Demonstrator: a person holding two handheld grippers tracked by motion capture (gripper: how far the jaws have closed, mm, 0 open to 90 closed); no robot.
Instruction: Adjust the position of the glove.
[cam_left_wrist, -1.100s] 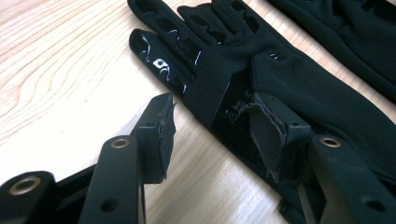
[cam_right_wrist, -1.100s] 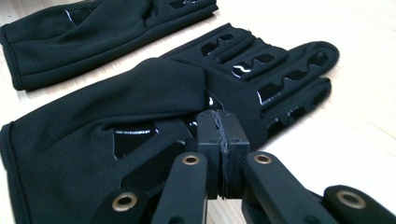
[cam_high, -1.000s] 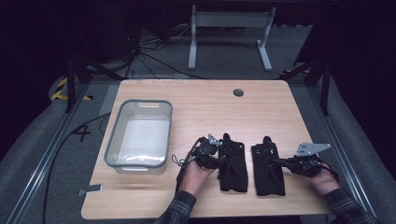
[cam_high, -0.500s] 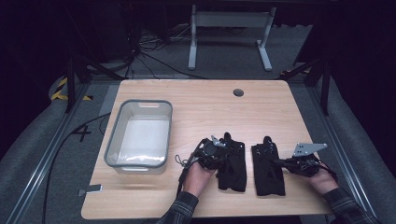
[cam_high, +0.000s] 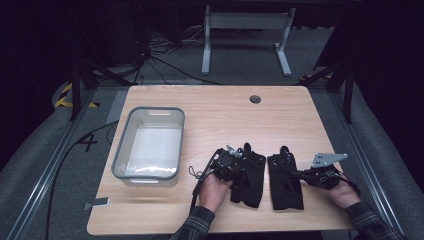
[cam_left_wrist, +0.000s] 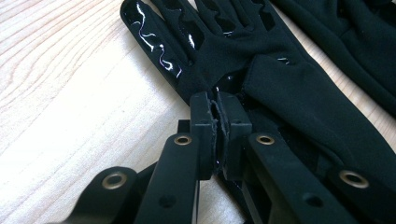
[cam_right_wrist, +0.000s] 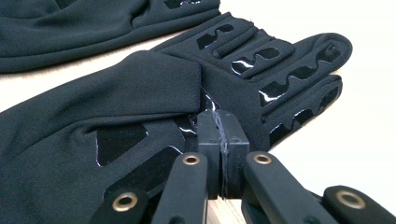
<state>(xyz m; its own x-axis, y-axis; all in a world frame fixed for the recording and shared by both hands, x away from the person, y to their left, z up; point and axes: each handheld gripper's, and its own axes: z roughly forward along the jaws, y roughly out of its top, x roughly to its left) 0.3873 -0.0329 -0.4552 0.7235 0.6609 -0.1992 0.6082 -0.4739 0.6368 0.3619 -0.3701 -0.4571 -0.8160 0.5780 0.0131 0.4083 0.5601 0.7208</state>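
Note:
Two black gloves with glossy grip patches lie side by side, fingers pointing away, near the table's front edge. My left gripper (cam_high: 241, 165) sits at the left glove (cam_high: 252, 175), my right gripper (cam_high: 296, 173) at the right glove (cam_high: 285, 185). In the left gripper view the left gripper (cam_left_wrist: 217, 112) has its jaws pressed together on that left glove (cam_left_wrist: 289, 88) at its side edge below the thumb. The right gripper (cam_right_wrist: 219, 128) is likewise shut on a fold of the right glove (cam_right_wrist: 140, 88) near the palm. Each view shows the other glove (cam_left_wrist: 359, 42) (cam_right_wrist: 70, 28) beyond.
A clear bin with a grey rim (cam_high: 155, 110) stands on the left half of the wooden table (cam_high: 225, 120). A cable hole (cam_high: 255, 99) sits near the far edge. A small grey tab (cam_high: 97, 203) lies at the front left corner.
The right gripper has edged slightly left, closer against its glove. The left hand and both gloves have barely shifted.

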